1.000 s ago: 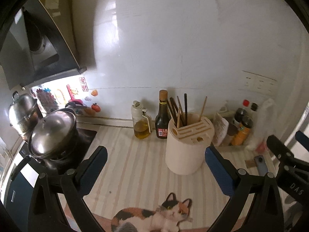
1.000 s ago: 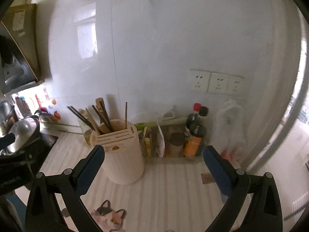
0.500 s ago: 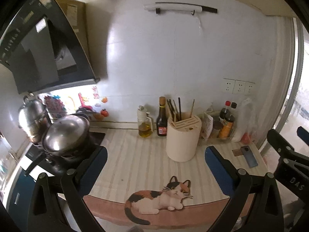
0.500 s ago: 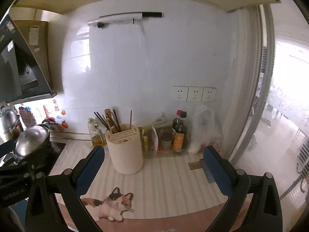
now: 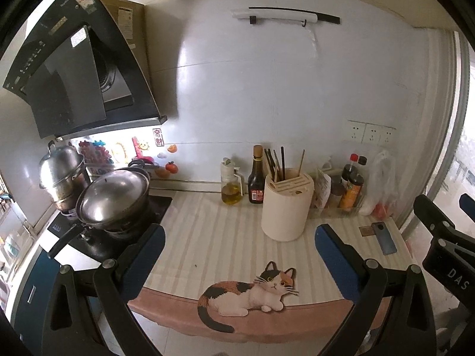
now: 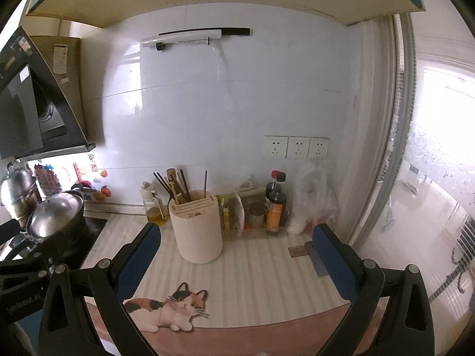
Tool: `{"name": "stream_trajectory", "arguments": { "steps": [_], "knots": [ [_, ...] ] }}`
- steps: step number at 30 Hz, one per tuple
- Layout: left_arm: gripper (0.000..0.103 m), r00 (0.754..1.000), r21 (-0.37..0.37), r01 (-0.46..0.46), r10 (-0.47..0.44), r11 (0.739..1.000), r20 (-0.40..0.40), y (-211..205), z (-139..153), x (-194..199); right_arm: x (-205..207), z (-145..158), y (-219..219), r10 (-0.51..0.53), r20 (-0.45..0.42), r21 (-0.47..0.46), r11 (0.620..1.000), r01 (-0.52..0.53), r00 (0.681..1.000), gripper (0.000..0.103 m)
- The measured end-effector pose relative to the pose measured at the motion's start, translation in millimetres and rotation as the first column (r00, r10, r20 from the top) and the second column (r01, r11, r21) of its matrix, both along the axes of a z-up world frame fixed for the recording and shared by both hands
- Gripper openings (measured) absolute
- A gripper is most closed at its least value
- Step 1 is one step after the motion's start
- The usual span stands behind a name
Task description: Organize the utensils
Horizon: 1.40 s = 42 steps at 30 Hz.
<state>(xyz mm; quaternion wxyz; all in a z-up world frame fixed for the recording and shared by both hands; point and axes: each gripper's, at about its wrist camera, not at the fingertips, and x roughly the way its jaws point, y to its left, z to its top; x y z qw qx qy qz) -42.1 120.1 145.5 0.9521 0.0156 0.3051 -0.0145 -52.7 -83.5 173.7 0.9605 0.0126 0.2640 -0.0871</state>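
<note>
A cream cylindrical utensil holder (image 5: 285,207) stands on the striped counter mat, with several chopsticks (image 5: 277,163) upright in its slots. It also shows in the right wrist view (image 6: 199,229), with its chopsticks (image 6: 178,185). My left gripper (image 5: 239,255) is open and empty, held back near the counter's front edge. My right gripper (image 6: 236,259) is open and empty, also back from the holder. The right gripper's body shows at the right edge of the left wrist view (image 5: 442,237).
An oil bottle (image 5: 230,185) and a dark sauce bottle (image 5: 256,176) stand left of the holder. Condiment bottles (image 5: 351,184) and a plastic bag (image 5: 381,178) sit at the right. A lidded wok (image 5: 114,197) and a steel pot (image 5: 61,170) are on the stove. A phone (image 5: 384,237) lies right. A cat picture (image 5: 249,292) marks the mat's front.
Both grippers have drawn back and up from the holder, so the whole counter and the wall now show. Both stay open and empty.
</note>
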Motion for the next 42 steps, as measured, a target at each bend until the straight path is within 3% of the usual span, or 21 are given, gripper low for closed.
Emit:
{"name": "stream_trajectory", "arguments": {
  "steps": [42],
  "knots": [
    [0.103,1.0,0.009,-0.019,0.019,1.0,0.013,-3,1,1,5,-9,-7,0.015,-0.015,0.001,1.0,-0.015,1.0,0.103]
  ]
}}
